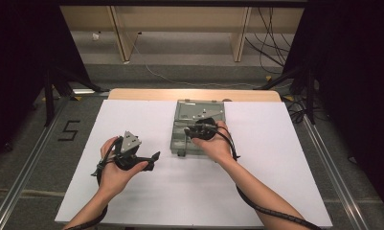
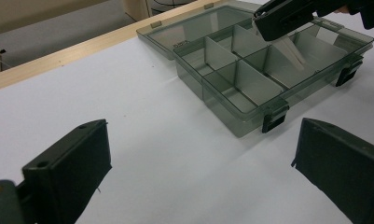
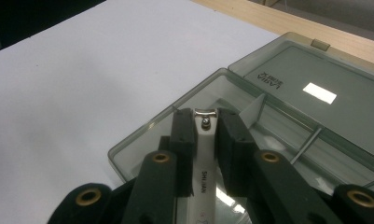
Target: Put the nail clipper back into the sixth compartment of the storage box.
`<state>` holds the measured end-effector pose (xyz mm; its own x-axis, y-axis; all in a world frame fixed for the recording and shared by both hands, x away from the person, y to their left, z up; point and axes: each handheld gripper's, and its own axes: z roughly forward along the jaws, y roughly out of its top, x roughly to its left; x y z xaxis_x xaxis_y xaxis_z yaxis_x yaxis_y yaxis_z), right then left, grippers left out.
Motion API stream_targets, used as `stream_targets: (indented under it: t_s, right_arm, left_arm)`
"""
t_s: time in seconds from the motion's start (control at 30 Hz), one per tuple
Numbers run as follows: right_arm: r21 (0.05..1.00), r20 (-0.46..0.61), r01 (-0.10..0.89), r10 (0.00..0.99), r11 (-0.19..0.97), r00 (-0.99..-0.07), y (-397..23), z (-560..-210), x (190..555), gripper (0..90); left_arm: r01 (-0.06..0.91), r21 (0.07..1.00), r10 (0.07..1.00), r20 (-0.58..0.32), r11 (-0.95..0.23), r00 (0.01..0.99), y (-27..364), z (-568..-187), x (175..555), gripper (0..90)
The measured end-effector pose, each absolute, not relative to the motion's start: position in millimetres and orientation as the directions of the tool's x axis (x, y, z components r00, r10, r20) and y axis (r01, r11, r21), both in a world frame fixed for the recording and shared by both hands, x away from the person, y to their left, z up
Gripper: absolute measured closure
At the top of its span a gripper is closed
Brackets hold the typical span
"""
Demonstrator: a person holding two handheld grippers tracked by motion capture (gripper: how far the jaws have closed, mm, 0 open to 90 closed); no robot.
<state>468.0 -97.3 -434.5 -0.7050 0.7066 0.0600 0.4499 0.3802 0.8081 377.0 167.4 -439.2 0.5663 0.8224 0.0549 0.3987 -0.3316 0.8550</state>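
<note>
One nail clipper [image 3: 204, 154], white with a silver metal tip and small dark lettering along its body, is clamped between the jaws of the right gripper [image 3: 205, 128] and held over a compartment of the single smoky-grey organizer box [image 2: 231, 112]. The box sits open on the white table [image 1: 146, 191], lid flat behind it, its divided compartments showing nothing inside. The left gripper [image 2: 198, 172] hovers nearby, jaws wide apart and holding nothing.

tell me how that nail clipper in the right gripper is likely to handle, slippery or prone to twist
The nail clipper looks rigid and probably light. Its smooth white and shiny metal faces may slide between the right gripper pads. Long, narrow and pinched on its sides, it could pivot if bumped against the organizer box dividers.
</note>
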Motion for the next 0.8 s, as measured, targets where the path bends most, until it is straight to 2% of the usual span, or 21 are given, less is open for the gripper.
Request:
stream_targets:
  t_s: [0.8]
  right_arm:
    - [0.774, 0.052, 0.478, 0.71, 0.416, -0.702, -95.2, -441.5, 468.1, 77.6]
  left_arm:
    - [0.398, 0.858, 0.826, 0.053, -0.326, 0.562, 166.8, -440.0, 377.0, 2.9]
